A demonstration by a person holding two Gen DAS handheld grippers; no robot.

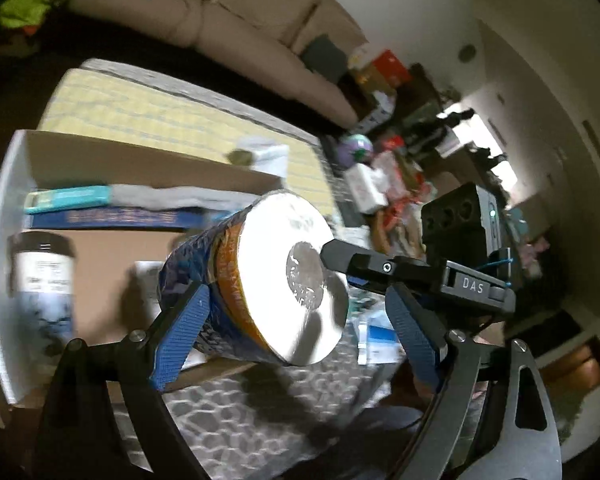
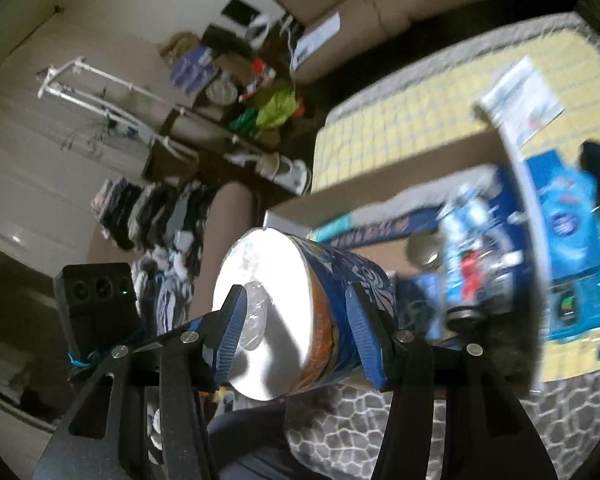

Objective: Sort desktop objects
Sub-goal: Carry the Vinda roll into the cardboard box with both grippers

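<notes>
A wrapped toilet paper roll (image 1: 276,288) with a blue and orange wrapper hangs in the air over the edge of a cardboard box (image 1: 148,168). My right gripper (image 2: 296,332) is shut on the toilet paper roll (image 2: 284,312), one finger in the core hole and one on the outer wrapper. Its finger shows in the left wrist view (image 1: 340,256) at the core. My left gripper (image 1: 296,332) is open, its blue pads to either side of the roll, the left pad touching the wrapper.
The box holds a white-labelled jar (image 1: 44,280), a blue book (image 1: 112,216), a teal packet (image 1: 68,196) and a blue package (image 2: 568,240). It stands on a grey patterned mat (image 1: 260,412) beside a yellow mat (image 1: 148,112). Sofa and clutter lie behind.
</notes>
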